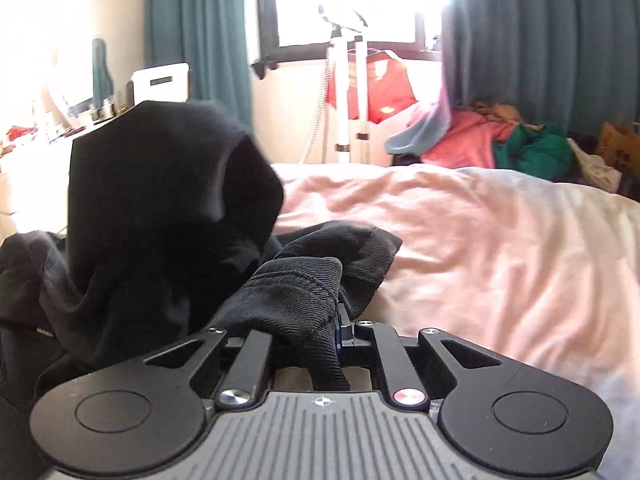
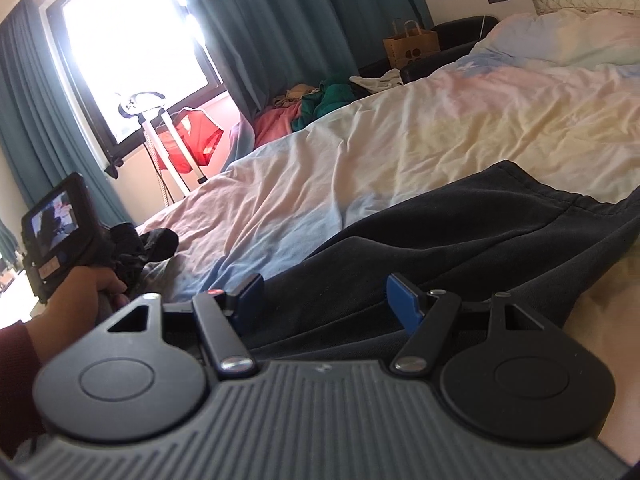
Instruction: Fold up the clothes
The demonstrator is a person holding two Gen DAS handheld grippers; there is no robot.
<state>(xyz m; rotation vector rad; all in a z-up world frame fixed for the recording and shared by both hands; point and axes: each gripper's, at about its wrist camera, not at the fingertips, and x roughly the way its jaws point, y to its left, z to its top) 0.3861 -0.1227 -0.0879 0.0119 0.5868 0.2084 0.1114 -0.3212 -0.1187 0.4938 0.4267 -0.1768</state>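
Note:
A dark navy garment [image 2: 460,240] lies spread on the bed. My left gripper [image 1: 316,316] is shut on a bunched hem of the garment [image 1: 280,292] and holds it lifted, with more dark cloth [image 1: 160,200] raised in a fold to the left. In the right wrist view the left gripper [image 2: 132,248] shows at the far left, held by a hand, with dark cloth in it. My right gripper [image 2: 326,300] is open, its blue pads [image 2: 404,300] apart, low over the garment's near edge with nothing between them.
The bed [image 2: 400,140] has a pale pink, yellow and blue cover. A pile of coloured clothes [image 1: 500,140] lies past its far edge. A white stand [image 1: 348,100] with a red shirt stands by the window. A paper bag [image 2: 410,42] sits near teal curtains.

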